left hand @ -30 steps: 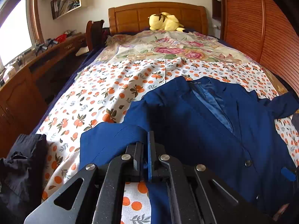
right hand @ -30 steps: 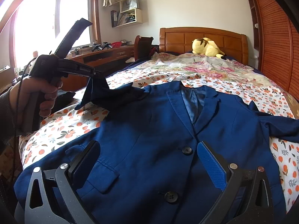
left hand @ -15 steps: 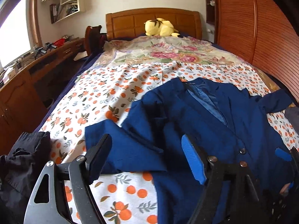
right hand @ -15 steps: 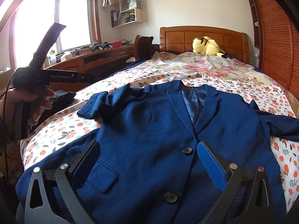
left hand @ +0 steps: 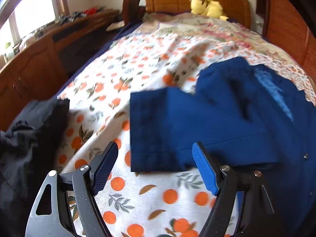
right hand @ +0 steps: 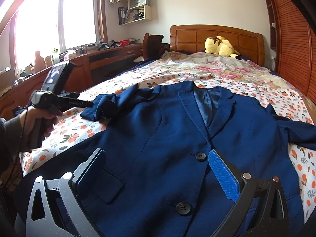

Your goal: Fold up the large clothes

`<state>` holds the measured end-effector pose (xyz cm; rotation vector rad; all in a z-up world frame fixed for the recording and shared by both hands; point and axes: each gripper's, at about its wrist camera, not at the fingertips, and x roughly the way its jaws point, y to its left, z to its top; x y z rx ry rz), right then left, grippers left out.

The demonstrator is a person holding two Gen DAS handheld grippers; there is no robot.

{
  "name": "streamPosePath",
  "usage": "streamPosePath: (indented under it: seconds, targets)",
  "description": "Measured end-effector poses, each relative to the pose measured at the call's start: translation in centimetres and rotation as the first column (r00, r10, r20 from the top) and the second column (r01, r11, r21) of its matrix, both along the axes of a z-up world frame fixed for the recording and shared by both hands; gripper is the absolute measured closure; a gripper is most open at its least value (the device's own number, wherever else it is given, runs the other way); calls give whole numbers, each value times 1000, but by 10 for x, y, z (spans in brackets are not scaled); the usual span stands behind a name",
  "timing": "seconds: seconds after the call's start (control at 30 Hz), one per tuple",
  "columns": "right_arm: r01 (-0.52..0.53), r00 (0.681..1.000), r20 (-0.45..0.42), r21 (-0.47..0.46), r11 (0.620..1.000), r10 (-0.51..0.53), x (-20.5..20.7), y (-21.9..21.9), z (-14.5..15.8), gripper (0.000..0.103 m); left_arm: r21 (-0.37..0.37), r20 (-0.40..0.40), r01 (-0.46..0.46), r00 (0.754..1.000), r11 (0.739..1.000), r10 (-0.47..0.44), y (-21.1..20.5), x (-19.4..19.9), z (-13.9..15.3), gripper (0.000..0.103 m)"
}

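Orange-printed bedding (right hand: 75, 136) covers the bed. Nearest, the right gripper (right hand: 156, 169) is held spread and empty over the blue blazer (right hand: 158, 130), laid face up, collar pointing away toward the headboard (right hand: 215, 37). Farther left, its sleeve (left hand: 177, 130) lies just beyond the spread, empty left gripper (left hand: 156, 167).

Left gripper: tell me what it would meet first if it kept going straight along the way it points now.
Most likely the cuff end of the blue jacket's sleeve, which lies on the orange-print bedspread just ahead of the open left gripper. The frame is blurred, so it may touch the bedspread just short of the cuff first.
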<state>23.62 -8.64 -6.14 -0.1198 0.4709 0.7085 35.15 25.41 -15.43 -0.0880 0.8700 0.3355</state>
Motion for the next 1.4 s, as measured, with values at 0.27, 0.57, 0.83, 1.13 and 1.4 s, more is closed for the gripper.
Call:
streamPosePath:
  seconds: [0.27, 0.57, 0.83, 1.13, 1.4]
  targets:
    - [-10, 1000, -3, -3, 1000, 10, 0, 0, 0, 0, -63, -83, -60, 995, 996, 54, 20, 16, -36, 25]
    - [-14, 1000, 2, 5, 1000, 14, -2, -2, 1, 0, -52, -94, -16, 996, 999, 11, 10, 20, -31, 84]
    - [0, 999, 33, 29, 1000, -1, -6, -14, 9, 0, 77, 75, 76, 994, 994, -82, -57, 7, 51, 90]
    - [63, 995, 76, 48, 997, -66, -12, -45, 17, 0, 124, 188, 206, 956, 971, -227, -147, -2, 118, 90]
    - [125, 991, 45, 48, 991, -128, -13, -74, 7, 0, 142, 236, 316, 910, 938, -342, -209, -28, 135, 90]
